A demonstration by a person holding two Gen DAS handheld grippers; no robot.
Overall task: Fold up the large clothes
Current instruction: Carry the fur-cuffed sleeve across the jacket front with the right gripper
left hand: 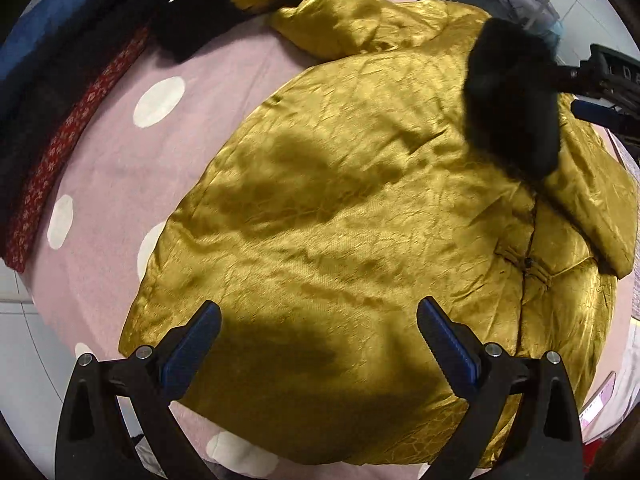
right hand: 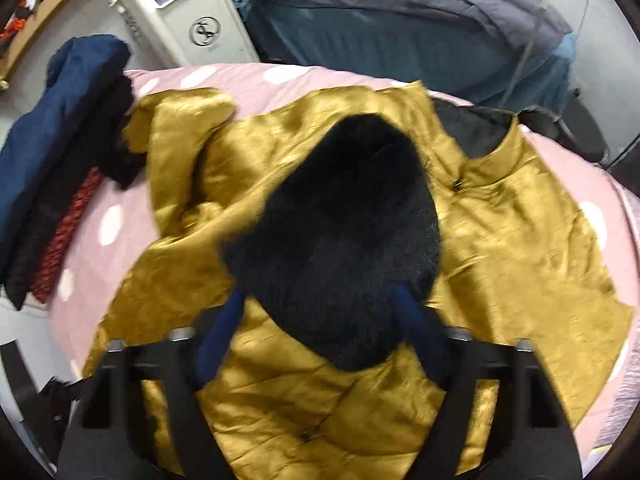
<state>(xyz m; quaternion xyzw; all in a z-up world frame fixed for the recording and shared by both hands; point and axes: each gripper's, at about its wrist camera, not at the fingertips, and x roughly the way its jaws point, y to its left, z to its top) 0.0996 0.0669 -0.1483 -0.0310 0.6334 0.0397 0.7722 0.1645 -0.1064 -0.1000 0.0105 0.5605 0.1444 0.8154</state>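
The gold satin jacket (left hand: 340, 208) lies spread face-up on the pink dotted tabletop (left hand: 120, 184), filling the centre of both views. One sleeve is folded across the body; its black fur cuff (right hand: 340, 240) sits at the middle of the right wrist frame and at the upper right of the left wrist frame. The other sleeve (left hand: 316, 4) runs off toward the top of the left wrist frame, ending in a second black cuff (left hand: 200, 12) at upper left. In the right wrist frame the collar (right hand: 484, 164) lies at upper right and the hem runs toward the bottom, so I read the long axis as running from bottom left to upper right there. My right hand-held gripper (right hand: 320, 332) has its fingers spread, and the near edge of the fur cuff lies between the blue pads (right hand: 220, 332); the picture is blurred, and I cannot tell whether they touch it, but they do not pinch it. My left hand-held gripper (left hand: 318, 344) is also spread, holds nothing, and points down at the jacket body near its lower edge. I judge the right hand nearer the folded sleeve, and the left nearer the hem. A stack of dark garments (right hand: 60, 160) lies at the left edge of the tabletop.
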